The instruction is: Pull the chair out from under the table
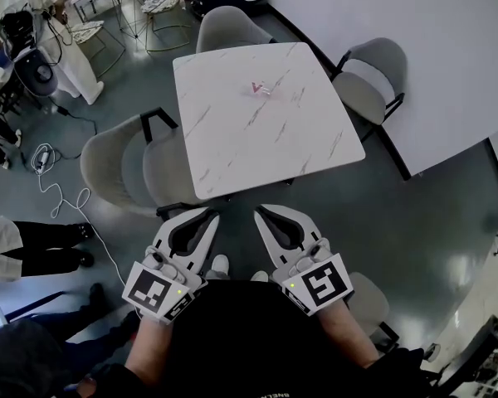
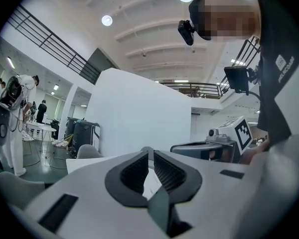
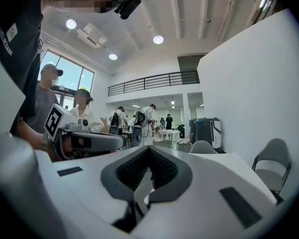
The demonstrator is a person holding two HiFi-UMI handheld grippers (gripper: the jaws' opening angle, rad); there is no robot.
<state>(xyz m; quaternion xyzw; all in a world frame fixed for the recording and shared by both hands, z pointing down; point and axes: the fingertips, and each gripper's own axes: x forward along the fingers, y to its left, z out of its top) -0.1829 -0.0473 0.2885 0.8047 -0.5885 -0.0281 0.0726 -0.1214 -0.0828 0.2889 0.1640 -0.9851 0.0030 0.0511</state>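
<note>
Only overhead shows chair (image 1: 116, 168) tucked (partly) under table (image 1: 249, 131).

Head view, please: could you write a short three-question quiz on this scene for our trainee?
1. True or false: a small pink thing lies on the table.
2. The left claw and right claw are: A wide open; B shut and empty; C gripping a chair.
3. Fill in: seen in the head view, the chair closest to the left claw stands at the table's ___ side.
Key: 1 true; 2 B; 3 left.
</note>
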